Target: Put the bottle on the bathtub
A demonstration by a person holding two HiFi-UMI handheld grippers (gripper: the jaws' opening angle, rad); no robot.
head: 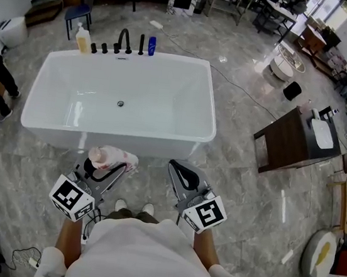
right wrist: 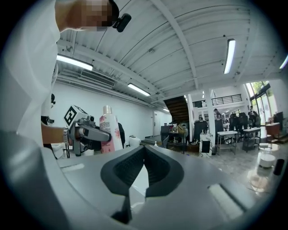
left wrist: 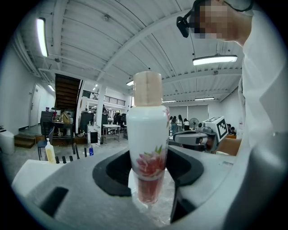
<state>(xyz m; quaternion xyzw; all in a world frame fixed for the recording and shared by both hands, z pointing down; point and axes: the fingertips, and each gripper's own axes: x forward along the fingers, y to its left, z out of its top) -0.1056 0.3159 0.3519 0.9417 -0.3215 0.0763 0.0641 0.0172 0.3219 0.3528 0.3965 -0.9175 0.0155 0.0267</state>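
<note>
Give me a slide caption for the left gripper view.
Left gripper holds a white flower-printed bottle upright between its jaws.

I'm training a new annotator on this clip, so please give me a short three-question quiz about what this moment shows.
1. True or false: the bottle already rests on the bathtub.
2. The right gripper is: A) shut and empty; B) shut on the bottle; C) wide open.
3. Fill in: the bottle is held by the ____ gripper.
Key: 1 false, the left gripper holds it; 2 A; 3 left.
</note>
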